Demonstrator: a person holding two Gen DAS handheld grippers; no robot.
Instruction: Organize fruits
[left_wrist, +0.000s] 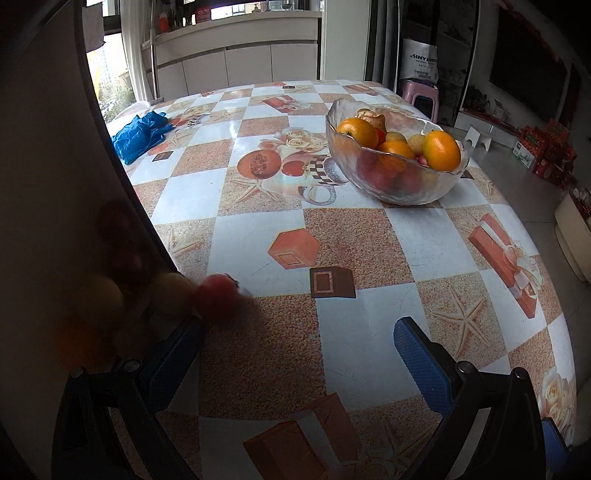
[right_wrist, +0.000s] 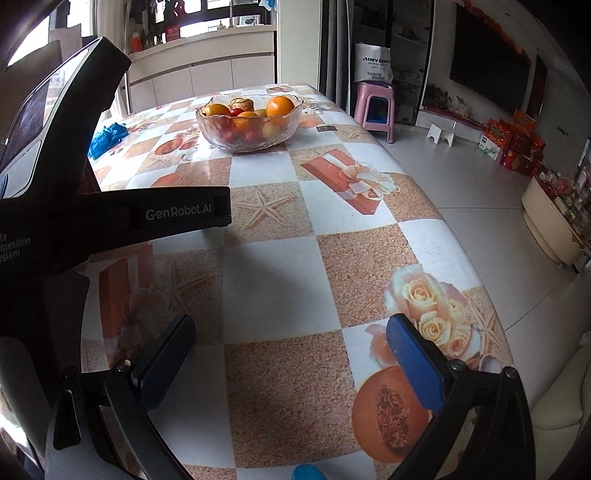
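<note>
Left wrist view: the left tool (left_wrist: 299, 339) is spread wide and empty, glass bowl (left_wrist: 397, 181) already piled with oranges, but a red fruit (left_wrist: 218, 301) sits loose on the tabletop (left_wrist: 258, 221) near its left finger. Right wrist view: right tool (right_wrist: 291, 347) wide and empty too, far from the bowl, so I'd guess mostly done

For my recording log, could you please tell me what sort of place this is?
Most likely a home dining area: a table with a printed checked cloth holds a glass fruit bowl, with white cabinets behind and a pink plastic stool on the tiled floor.
</note>
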